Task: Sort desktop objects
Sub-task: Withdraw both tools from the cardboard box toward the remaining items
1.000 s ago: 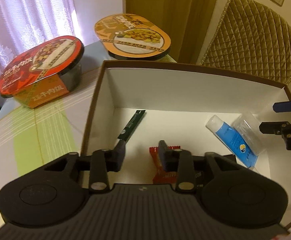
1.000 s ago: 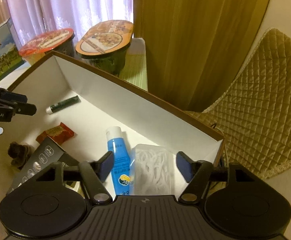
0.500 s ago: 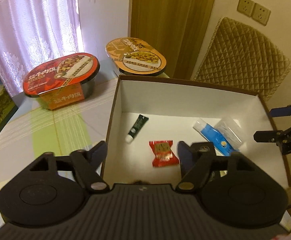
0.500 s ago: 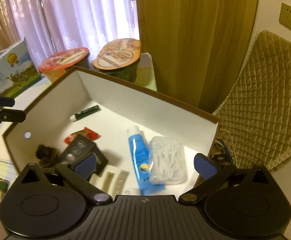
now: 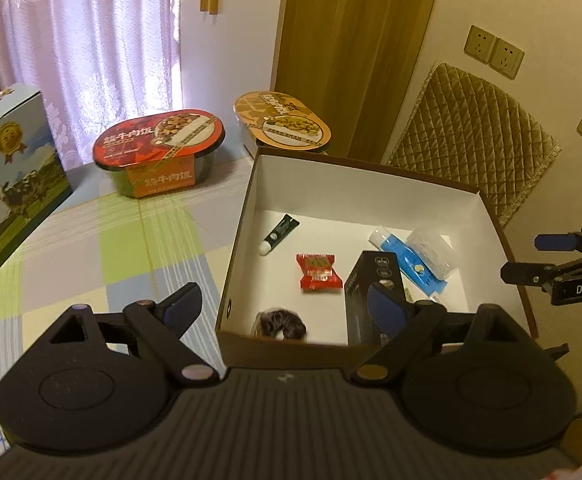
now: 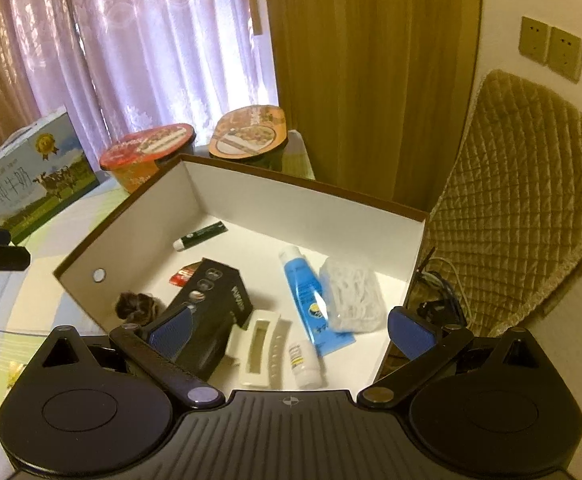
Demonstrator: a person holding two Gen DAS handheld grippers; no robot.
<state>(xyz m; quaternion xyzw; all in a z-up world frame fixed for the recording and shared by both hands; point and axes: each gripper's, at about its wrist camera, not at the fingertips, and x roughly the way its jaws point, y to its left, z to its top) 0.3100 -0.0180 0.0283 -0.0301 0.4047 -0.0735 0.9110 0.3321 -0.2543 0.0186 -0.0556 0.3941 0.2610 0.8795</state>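
Hovering above the near edge of the brown cardboard box (image 5: 431, 178) with the left gripper (image 5: 287, 308) opening wider and clamping nothing, its blue-padded fingers (image 5: 385, 310) straddling the box's left wall, while the right gripper (image 6: 291, 326) is hanging at full spread over the box's right half, likewise empty. Lying loose on the smooth white floor below both tools: a slim dark green tube (image 5: 279, 233), a crinkly red sachet (image 5: 317, 272), a glossy black carton (image 6: 211, 312), a blue tube (image 6: 306, 295), a clear pack of white swabs (image 6: 353, 294), a cream plastic clip (image 6: 261, 348), a small white bottle (image 6: 305, 364) and a fuzzy dark scrunchie (image 5: 281, 322) (tucked against the near wall). Sitting beyond the box on the checked tablecloth (image 5: 103, 248): two oval foil-lidded meal bowls (image 5: 163, 152) and a printed milk carton (image 5: 7, 184).
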